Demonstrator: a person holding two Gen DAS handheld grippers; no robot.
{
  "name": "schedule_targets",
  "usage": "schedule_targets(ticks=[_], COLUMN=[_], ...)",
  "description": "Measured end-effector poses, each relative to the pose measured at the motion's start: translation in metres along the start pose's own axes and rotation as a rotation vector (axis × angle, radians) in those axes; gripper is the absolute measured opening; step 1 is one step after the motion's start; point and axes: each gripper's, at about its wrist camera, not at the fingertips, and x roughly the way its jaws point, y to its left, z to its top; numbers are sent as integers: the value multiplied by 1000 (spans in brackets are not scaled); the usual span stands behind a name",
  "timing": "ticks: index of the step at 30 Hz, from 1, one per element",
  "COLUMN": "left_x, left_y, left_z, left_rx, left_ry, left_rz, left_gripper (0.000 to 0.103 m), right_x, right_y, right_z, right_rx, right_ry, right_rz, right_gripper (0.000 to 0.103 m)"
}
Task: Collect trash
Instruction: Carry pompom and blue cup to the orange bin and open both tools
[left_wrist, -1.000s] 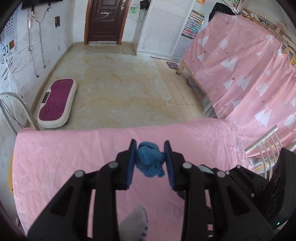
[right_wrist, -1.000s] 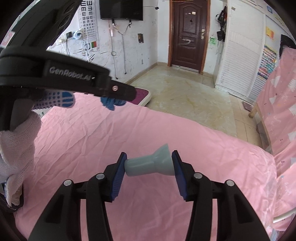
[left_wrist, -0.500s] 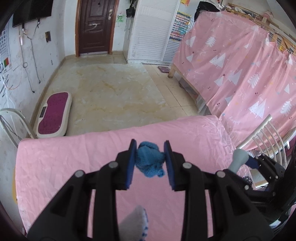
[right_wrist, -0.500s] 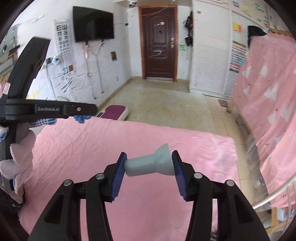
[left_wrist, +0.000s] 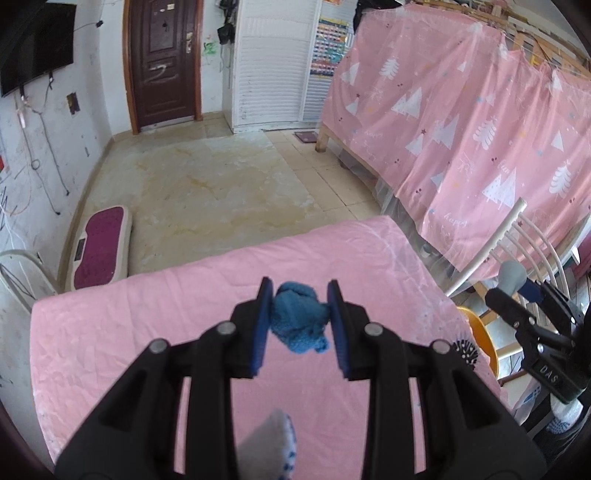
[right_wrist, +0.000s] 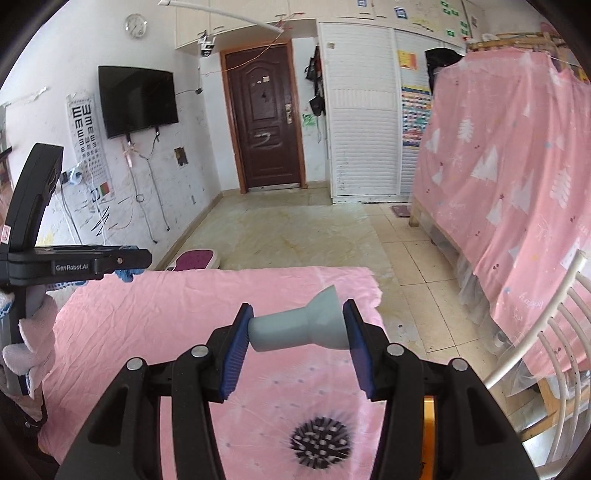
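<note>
Both pairs of fingers are clamped on trash: the left gripper (left_wrist: 300, 322) pinches a blue wad (left_wrist: 297, 320) and the right gripper (right_wrist: 298, 332) grips a grey funnel (right_wrist: 300, 326) end to end. Each piece hangs above the pink table (right_wrist: 155, 314), which looks bare of other litter. Picking up seems done; dropping off remains, and no bin is in view.

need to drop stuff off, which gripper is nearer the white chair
Right. The right gripper, holding a grey funnel-shaped piece, sits just beside the white chair; the left gripper, clamping a blue crumpled wad, is over the pink tabletop.
</note>
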Motion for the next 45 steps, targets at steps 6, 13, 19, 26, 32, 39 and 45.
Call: schedule_targets(ticks=[6, 13, 19, 26, 32, 39, 45], left_x=[3, 12, 21, 31, 48, 66, 74], left_y=[-42, -90, -133, -181, -215, -241, -259], left_z=[2, -1, -3, -7, -11, -13, -18], left_rx=[67, 129, 191, 260, 301, 329, 360], left_ry=[8, 25, 41, 64, 100, 135, 159], left_rz=[-5, -31, -66, -137, -158, -163, -183], left_gripper=[28, 28, 28, 28, 28, 28, 28], right_x=[-19, -36, -47, -48, -41, -36, -40], right_y=[-39, -82, -113, -144, -161, -180, -205], right_z=[-11, -23, -36, -55, -72, -83, -89], right_rx=[55, 113, 154, 206, 246, 278, 345], right_ry=[-30, -50, -59, -38, -11, 0, -15], right_rz=[-20, -47, -69, -84, -79, -63, -72], right_gripper=[40, 40, 40, 40, 40, 56, 56])
